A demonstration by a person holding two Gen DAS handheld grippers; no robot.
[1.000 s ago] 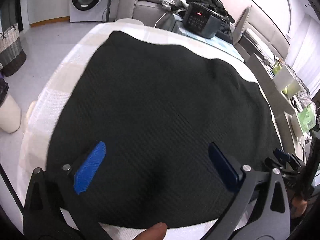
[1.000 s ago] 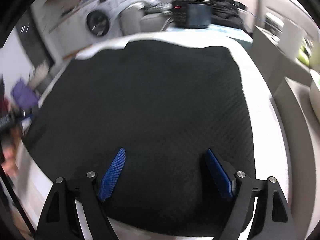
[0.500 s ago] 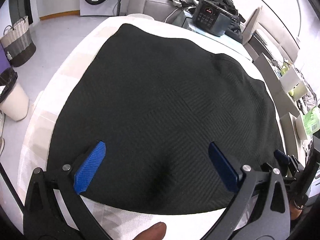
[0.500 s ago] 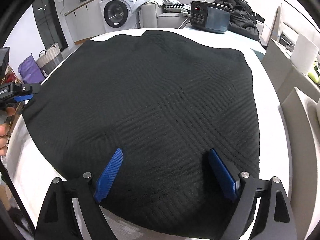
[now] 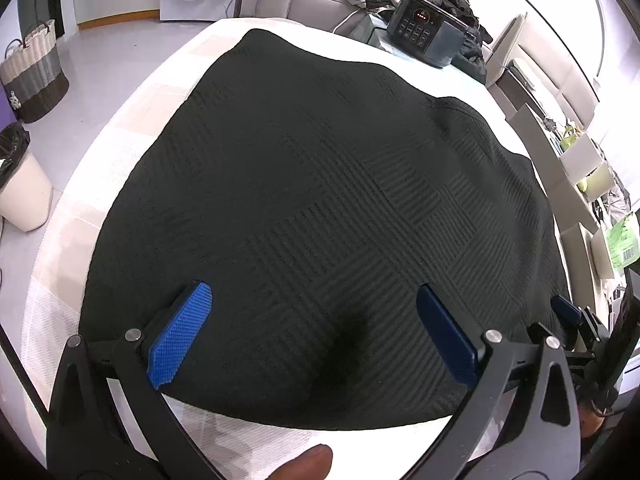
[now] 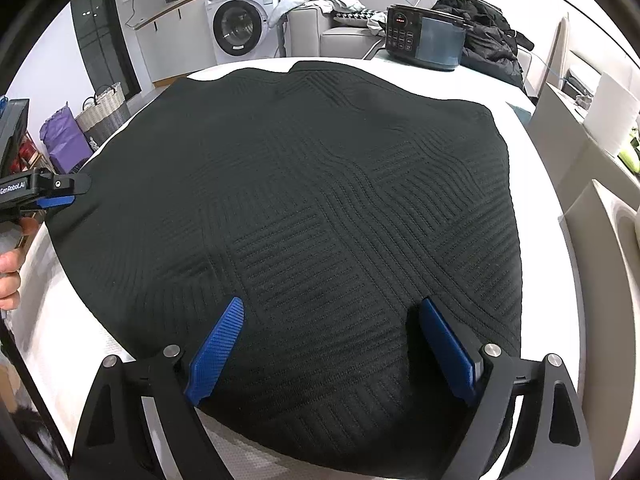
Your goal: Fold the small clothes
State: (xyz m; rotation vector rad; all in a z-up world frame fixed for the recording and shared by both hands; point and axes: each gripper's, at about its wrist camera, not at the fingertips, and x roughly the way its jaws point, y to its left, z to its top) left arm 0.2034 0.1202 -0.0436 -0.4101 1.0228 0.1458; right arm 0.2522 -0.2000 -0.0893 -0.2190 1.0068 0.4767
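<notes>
A black knitted garment (image 5: 320,208) with a striped block pattern lies spread flat on the white table cover (image 5: 120,128). In the left wrist view my left gripper (image 5: 313,288) hovers open over the garment's near edge, with nothing between its blue pads. The right wrist view shows the same garment (image 6: 312,184), and my right gripper (image 6: 332,303) stands open over its near edge, holding nothing. Each gripper shows in the other's view: the right gripper (image 5: 568,314) at the garment's right corner, the left gripper (image 6: 56,196) at its left corner. A thumb (image 5: 308,462) shows at the bottom.
A black cooker with a red display (image 6: 424,40) stands at the far end of the table, with a dark jacket (image 6: 488,40) behind it. Left of the table are a white bin (image 5: 20,196) and a woven basket (image 5: 32,72). Boxes and shelves (image 5: 580,160) line the right side.
The right wrist view was blurred a second ago and is sharp now. In the left view more white cover shows in front of the garment's near edge. Both grippers stayed open.
</notes>
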